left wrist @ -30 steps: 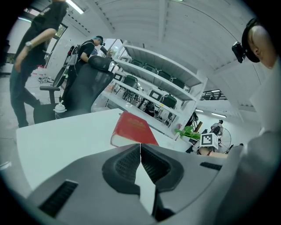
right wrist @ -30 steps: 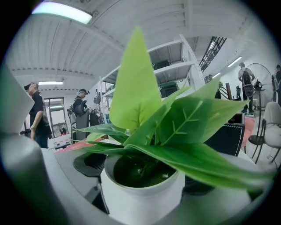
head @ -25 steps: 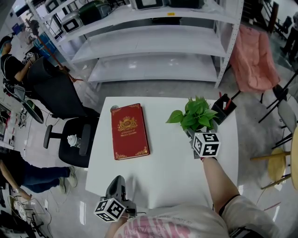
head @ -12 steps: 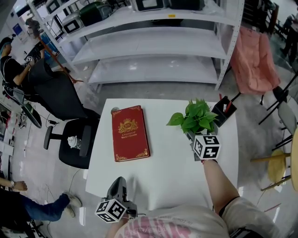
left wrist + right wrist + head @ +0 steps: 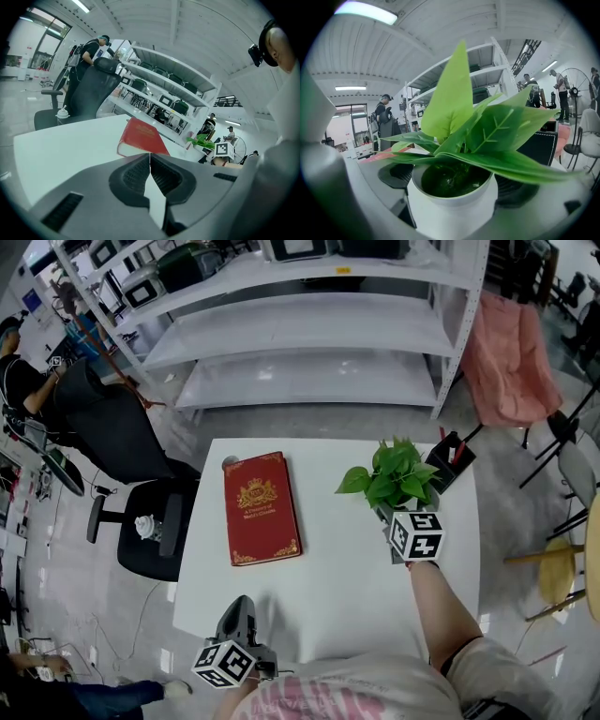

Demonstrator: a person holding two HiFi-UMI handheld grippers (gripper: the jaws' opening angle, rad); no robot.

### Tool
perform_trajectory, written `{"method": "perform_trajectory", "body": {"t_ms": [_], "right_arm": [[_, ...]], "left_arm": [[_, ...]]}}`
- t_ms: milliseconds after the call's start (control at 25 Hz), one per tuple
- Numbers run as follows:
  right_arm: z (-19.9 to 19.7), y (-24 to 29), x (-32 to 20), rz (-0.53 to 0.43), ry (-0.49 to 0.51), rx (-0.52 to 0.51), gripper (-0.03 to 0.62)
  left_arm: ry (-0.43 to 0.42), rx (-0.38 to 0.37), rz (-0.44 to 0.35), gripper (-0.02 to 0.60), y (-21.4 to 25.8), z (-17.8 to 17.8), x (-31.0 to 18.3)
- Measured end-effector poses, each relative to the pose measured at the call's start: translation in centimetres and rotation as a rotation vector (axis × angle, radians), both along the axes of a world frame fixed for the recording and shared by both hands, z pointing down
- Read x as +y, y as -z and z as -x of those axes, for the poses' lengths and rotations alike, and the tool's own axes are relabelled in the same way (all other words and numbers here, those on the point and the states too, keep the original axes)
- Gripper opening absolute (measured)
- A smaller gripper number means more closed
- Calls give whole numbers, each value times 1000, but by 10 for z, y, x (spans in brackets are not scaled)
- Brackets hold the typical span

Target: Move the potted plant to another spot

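Two pads of the right claw (image 5: pixel 452 190) press on the white pot (image 5: pixel 454 211), one on each side. The jaws stand only as far apart as the pot is wide. The plant (image 5: pixel 461 122) sits upright between them, its leaves spreading above the jaws. The grip is low on the pot, likely so that no leaf is crushed and the pot cannot tip. Whether the pot rests on the table (image 5: pixel 337 582) or is just off it, I cannot tell.

Just beyond the claw and to its right stands a black holder (image 5: pixel 454 457), near the leaves; any move should steer clear of it. Well to the claw's left a red book (image 5: pixel 260 507) lies flat. The bare table between book and claw looks like room for a new spot.

The left claw (image 5: pixel 150 164) hangs at the near edge, far from the plant, its jaws pressed together on nothing. It is probably parked there because one claw is enough for this pot.
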State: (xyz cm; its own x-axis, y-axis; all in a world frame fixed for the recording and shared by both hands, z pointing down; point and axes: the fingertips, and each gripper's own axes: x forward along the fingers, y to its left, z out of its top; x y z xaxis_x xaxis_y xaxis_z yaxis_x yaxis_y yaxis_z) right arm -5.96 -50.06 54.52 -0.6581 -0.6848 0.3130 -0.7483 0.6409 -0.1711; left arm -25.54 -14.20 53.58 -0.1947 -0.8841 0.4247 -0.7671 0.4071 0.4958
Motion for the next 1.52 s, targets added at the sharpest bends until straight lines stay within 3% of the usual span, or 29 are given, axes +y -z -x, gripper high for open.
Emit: {"method": "perform_trajectory", "body": {"t_ms": [560, 1520], "right_arm": [[-7, 4, 4, 8, -54, 20, 538], [-20, 24, 35, -38, -185, 57, 538]], "left_arm": [[-42, 0, -23, 25, 5, 10, -8], [-198, -6, -80, 25, 15, 39, -22]]}}
